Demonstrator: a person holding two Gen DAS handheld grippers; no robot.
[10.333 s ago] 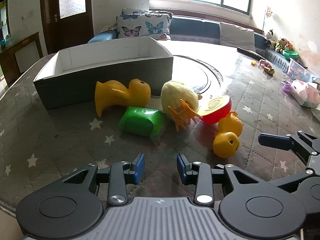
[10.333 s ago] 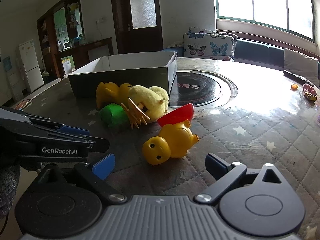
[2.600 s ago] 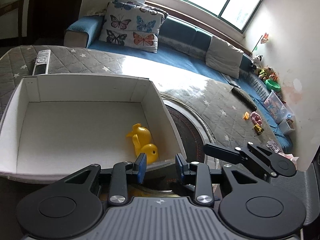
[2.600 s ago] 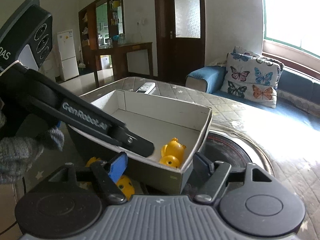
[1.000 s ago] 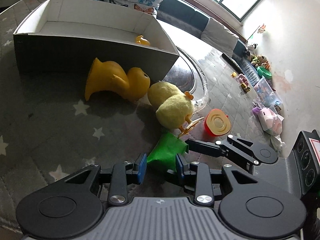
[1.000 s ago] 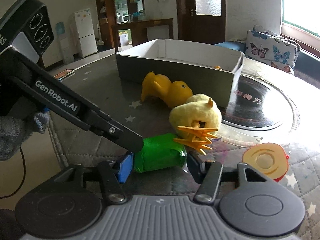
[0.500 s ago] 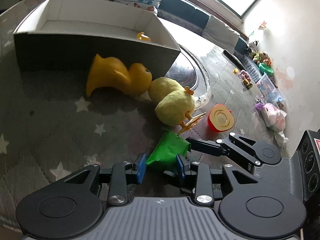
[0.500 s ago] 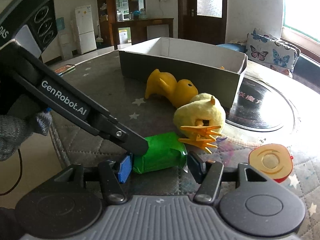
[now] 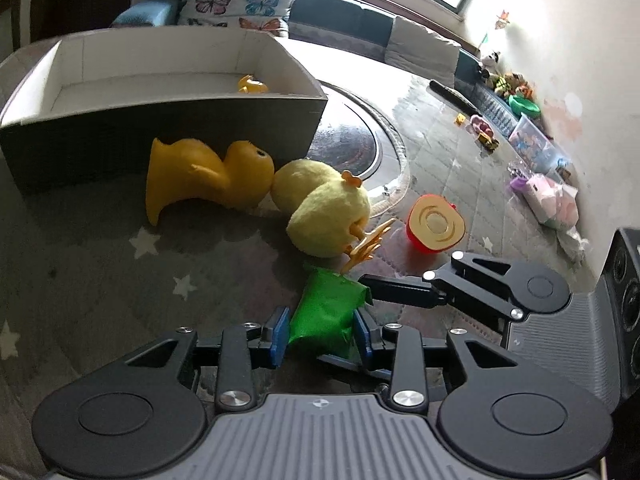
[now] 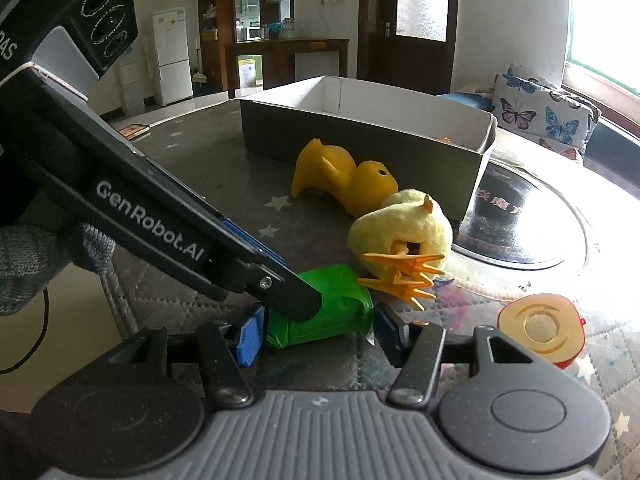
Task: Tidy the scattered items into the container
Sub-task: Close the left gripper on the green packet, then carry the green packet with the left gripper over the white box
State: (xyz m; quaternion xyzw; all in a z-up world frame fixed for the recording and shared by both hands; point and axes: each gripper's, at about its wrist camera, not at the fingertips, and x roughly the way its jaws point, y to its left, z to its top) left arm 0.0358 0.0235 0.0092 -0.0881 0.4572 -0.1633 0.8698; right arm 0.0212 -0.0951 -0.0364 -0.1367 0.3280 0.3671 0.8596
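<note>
A green packet (image 9: pixel 326 312) lies on the table between the blue pads of my left gripper (image 9: pixel 320 334), which is open around it. My right gripper (image 10: pixel 316 334) is open too, and its fingers also flank the green packet (image 10: pixel 340 304) from the other side. Beyond it lie a yellow plush chick (image 9: pixel 328 208), a large yellow rubber duck (image 9: pixel 204 176) and a red and yellow half fruit toy (image 9: pixel 434 228). The grey box (image 9: pixel 168 128) stands behind them with a small yellow duck (image 9: pixel 251 85) inside.
A round glass turntable (image 9: pixel 352 140) sits right of the box. Small toys and plastic containers (image 9: pixel 536 148) line the table's far right edge. A sofa with butterfly cushions (image 9: pixel 236 0) is behind the table.
Both grippers have moved in closer on the green packet, so it now sits between the fingers of each. The other toys have not moved.
</note>
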